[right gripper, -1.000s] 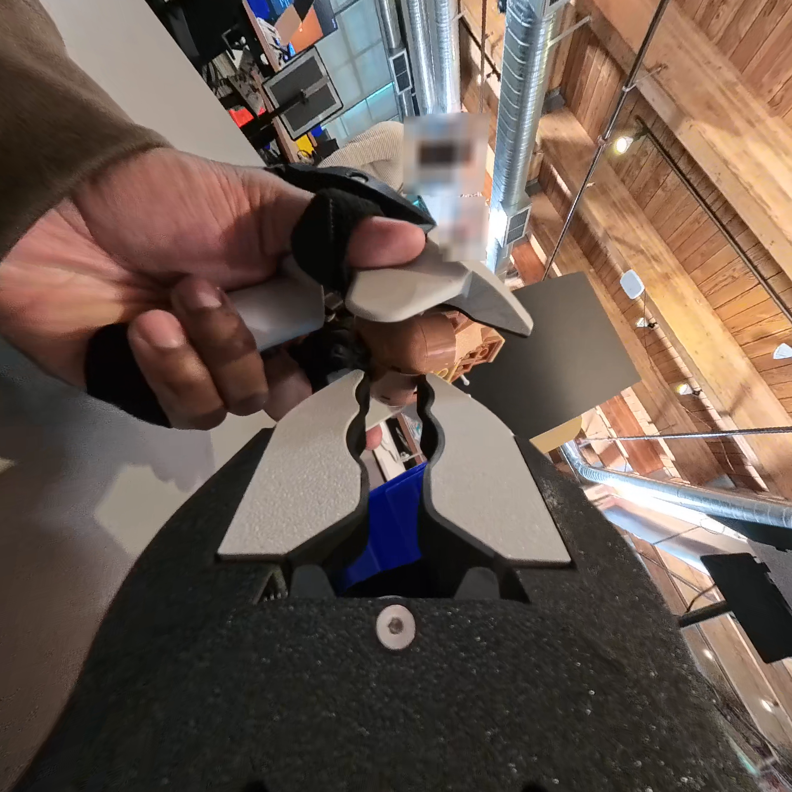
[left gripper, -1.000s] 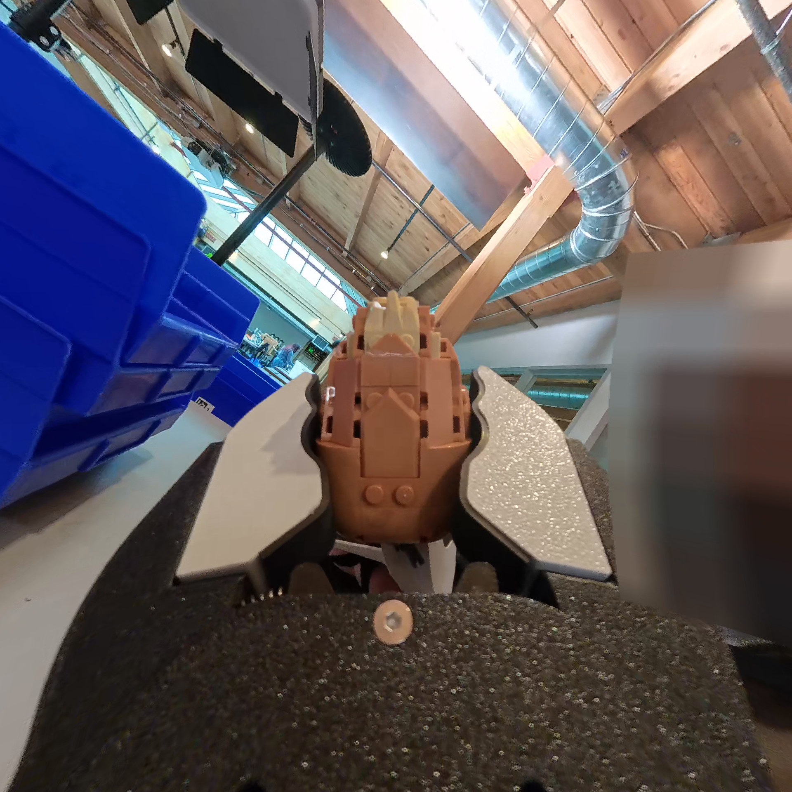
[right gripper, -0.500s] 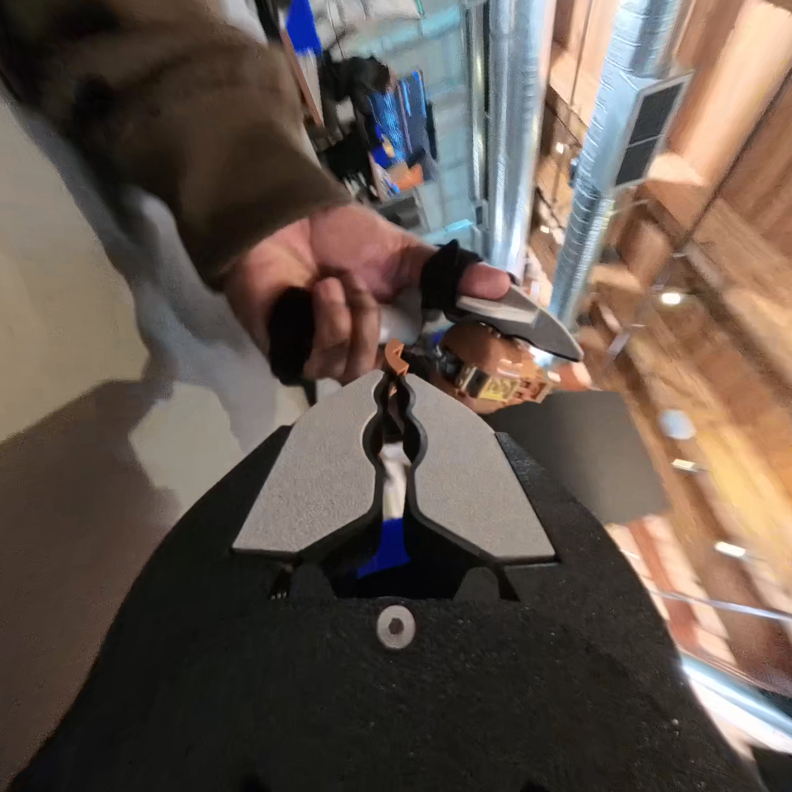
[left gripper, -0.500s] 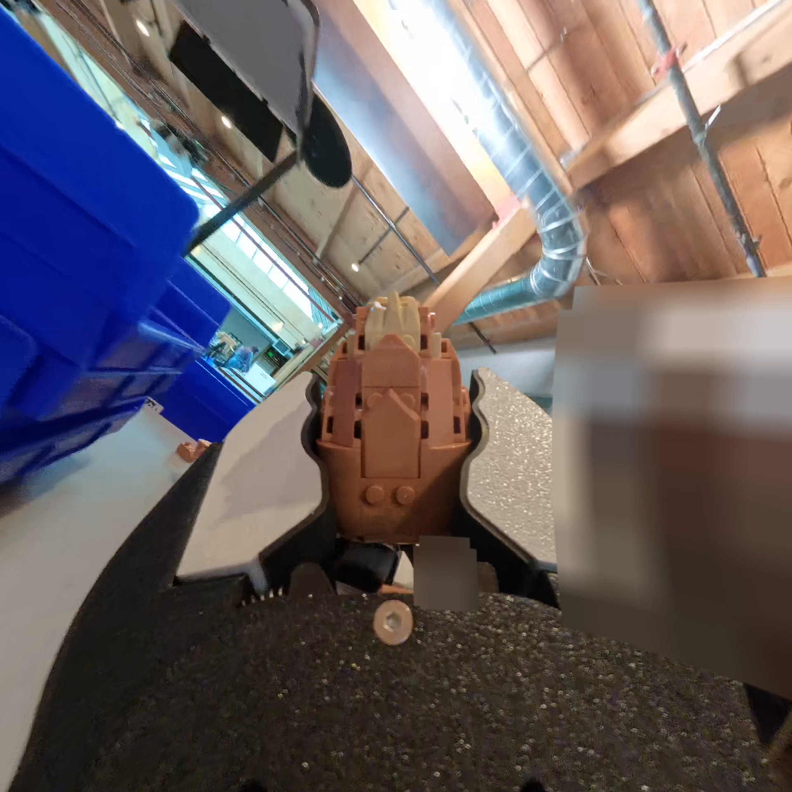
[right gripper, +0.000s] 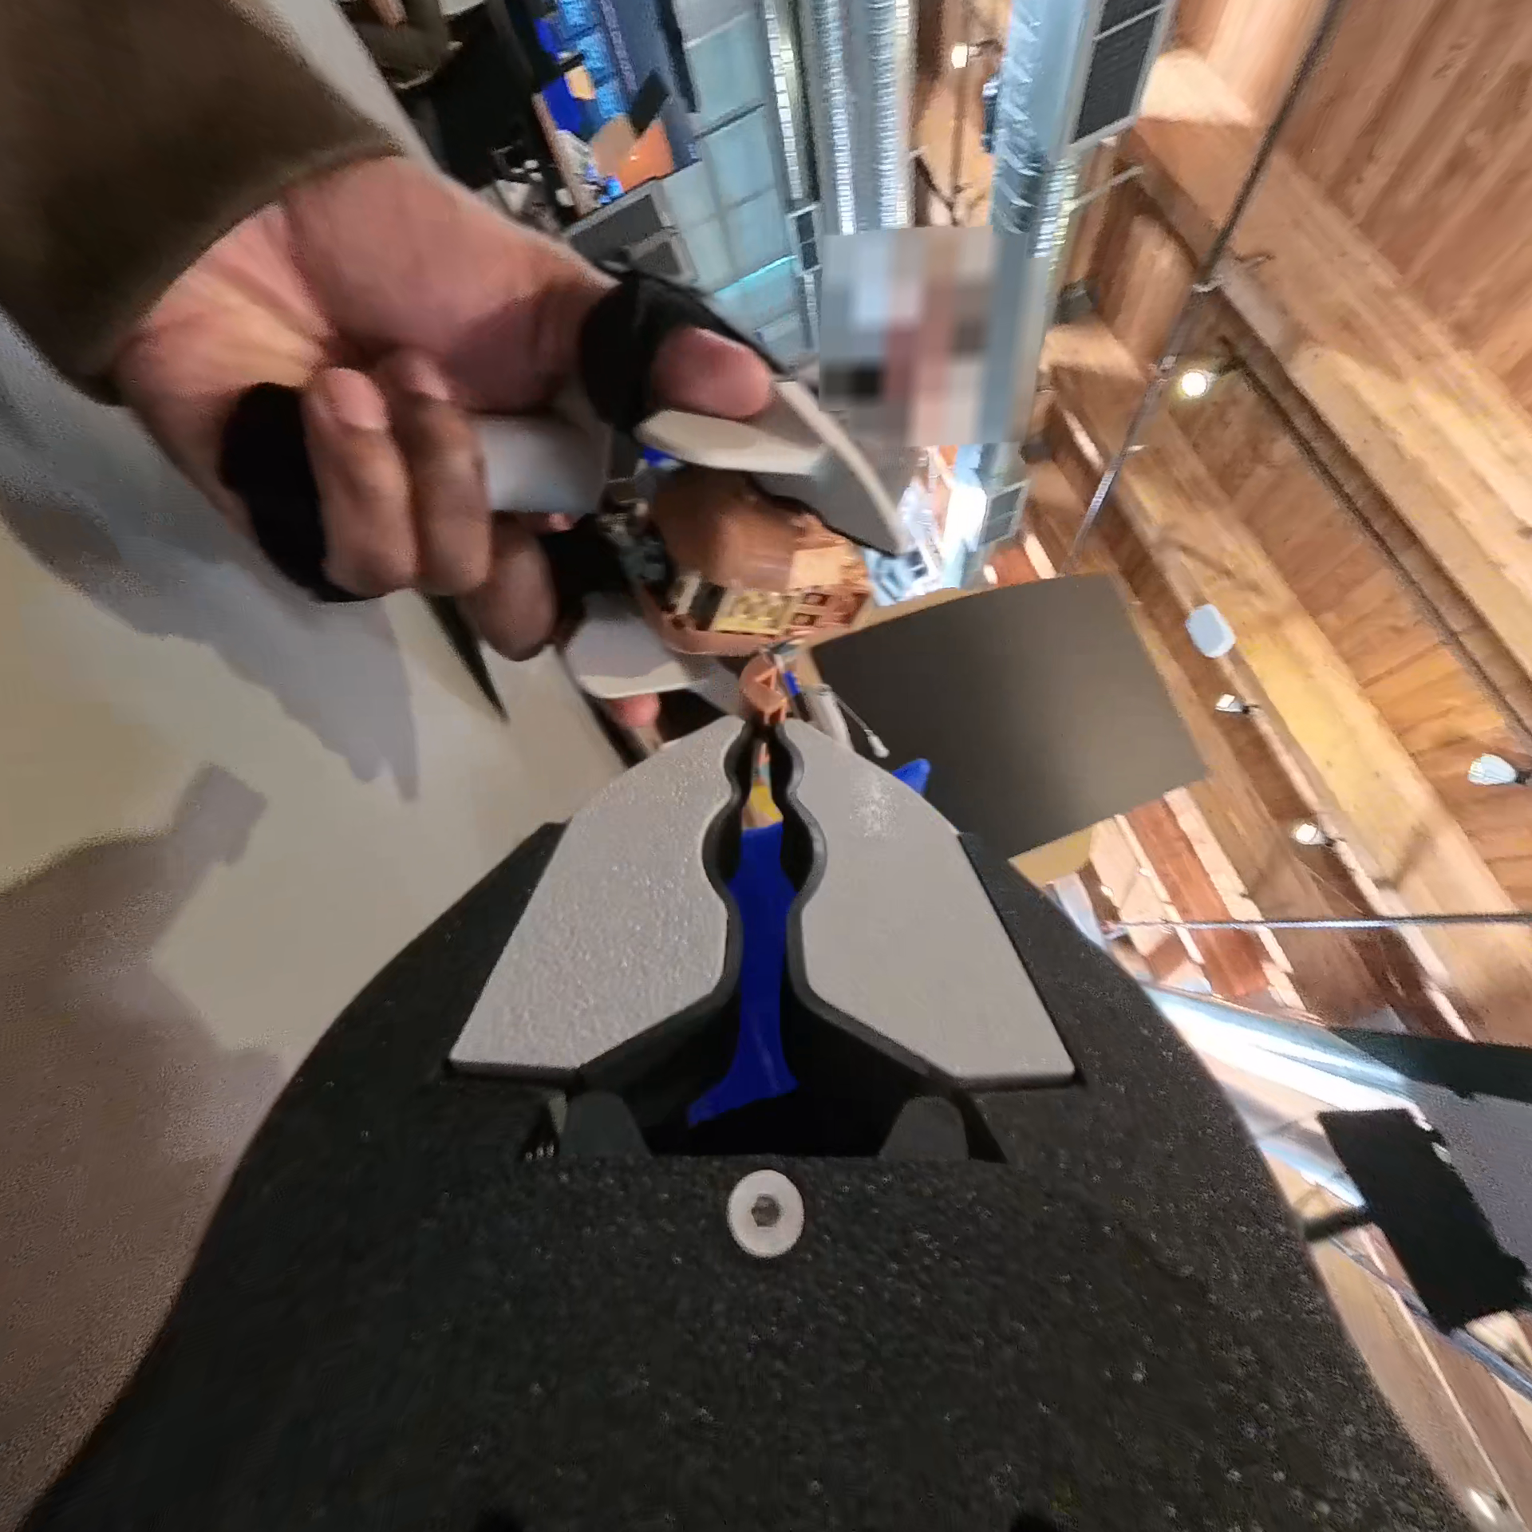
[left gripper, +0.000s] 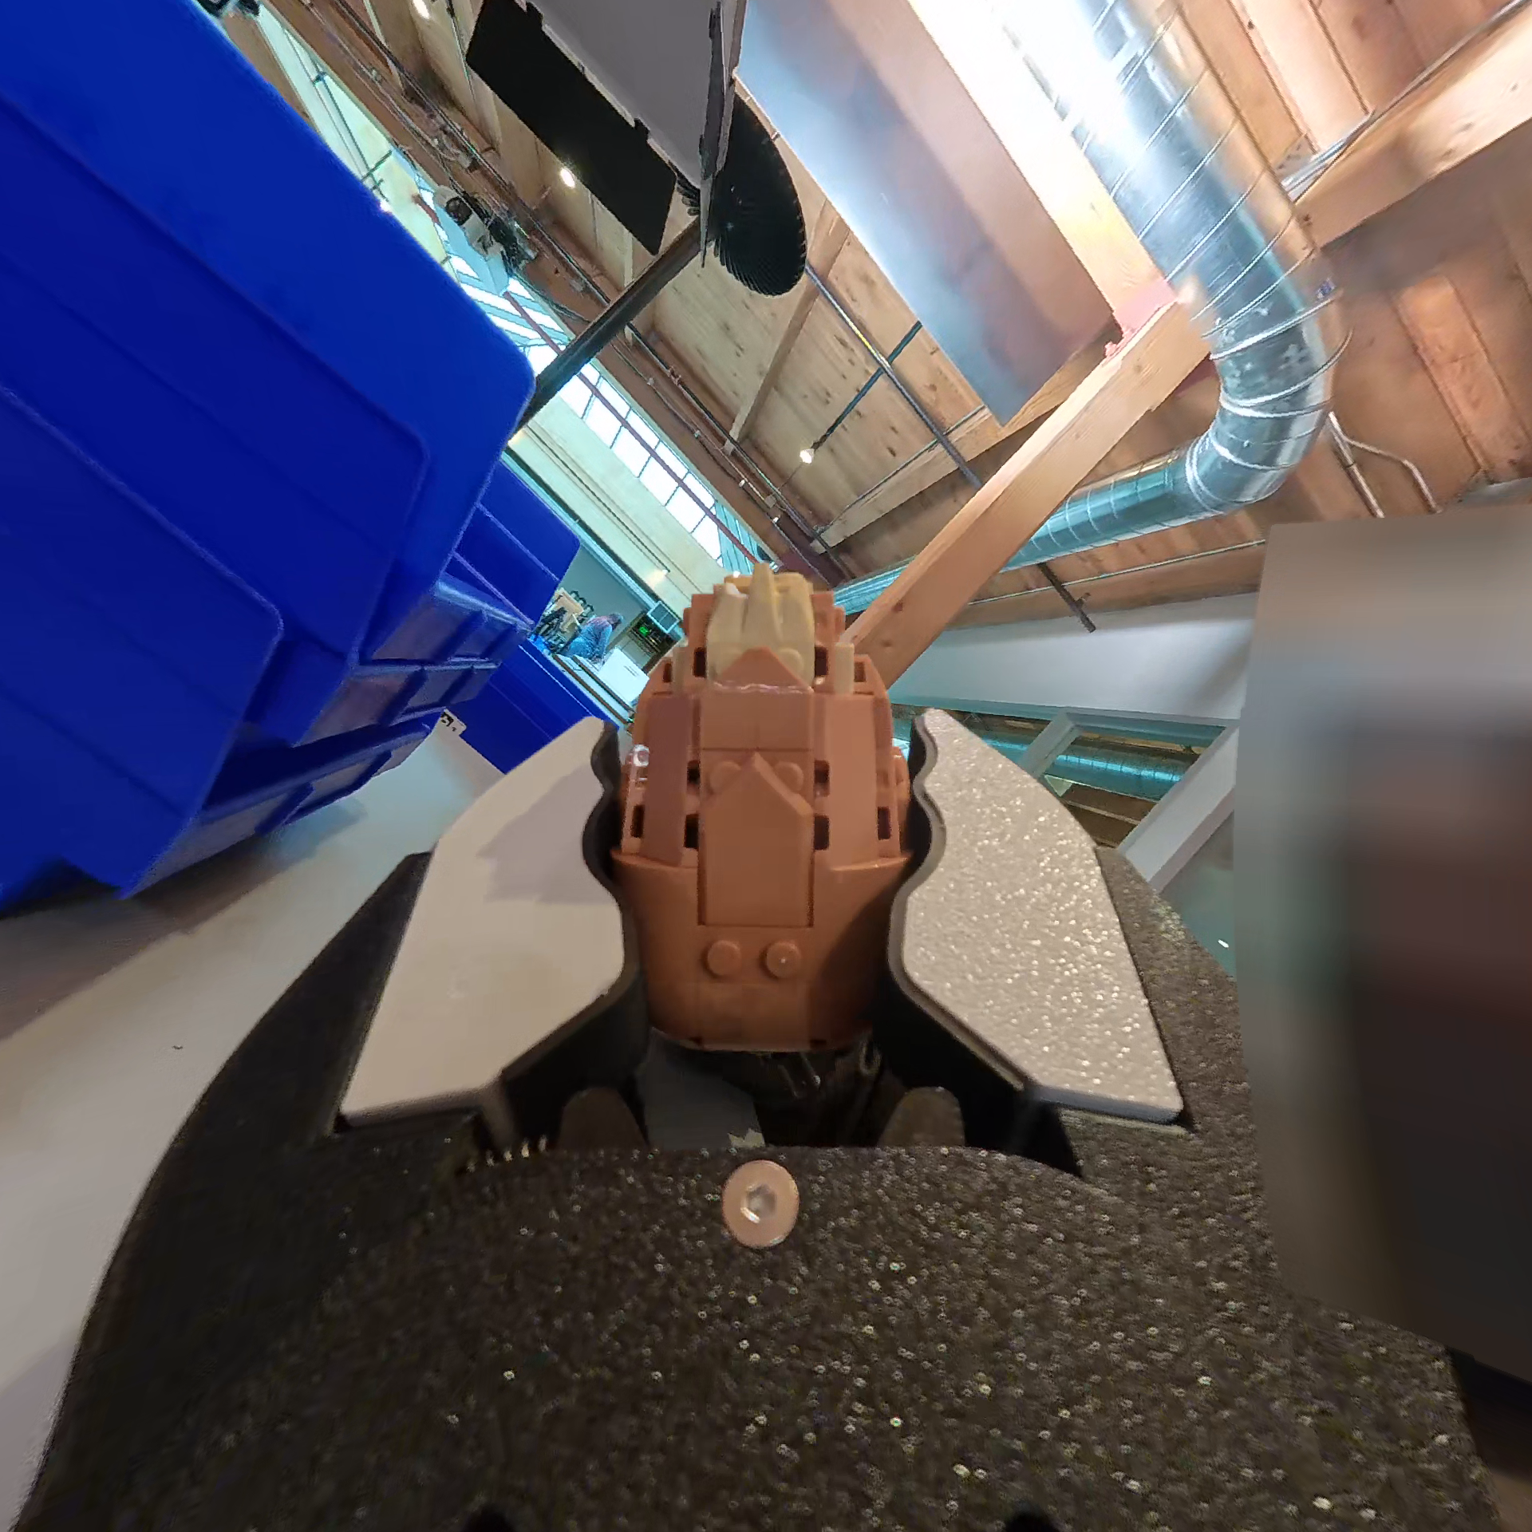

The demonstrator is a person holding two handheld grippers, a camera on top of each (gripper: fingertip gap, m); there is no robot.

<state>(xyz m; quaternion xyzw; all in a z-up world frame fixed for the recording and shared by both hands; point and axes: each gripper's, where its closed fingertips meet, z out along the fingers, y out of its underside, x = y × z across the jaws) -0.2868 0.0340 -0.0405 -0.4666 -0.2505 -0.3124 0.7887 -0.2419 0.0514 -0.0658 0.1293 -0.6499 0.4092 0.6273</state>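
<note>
a: so the left gripper [left gripper: 758, 816] is clenched on a brown brick-built model [left gripper: 758, 845], right? it sits dead centre between the two grey fingers [left gripper: 1020, 928], rounded base back toward the camera, cream pointy bits [left gripper: 758, 618] out past the tips.

b: yep, both pads touch its flanks. blue bins [left gripper: 207, 464] stacked off to that gripper's left on a pale table [left gripper: 124, 995], wooden ceiling and a silver duct [left gripper: 1243, 431] above.

a: and the right gripper [right gripper: 767, 734]?

b: nearly closed, pinching a small brown piece [right gripper: 764, 692] right at the tips. just beyond those tips is a hand [right gripper: 398, 398] squeezing the other gripper, with the model's underside [right gripper: 746, 580] showing. can't tell if the small piece touches the model.

a: how would the model handle, you reckon?

b: guessing light and rigid, but fragile since it's clipped-together bricks. smooth plastic, so a bit slippery. i'd hold it on the broad rounded base, not the spiky cream top, those look like they'd pop off first.
</note>
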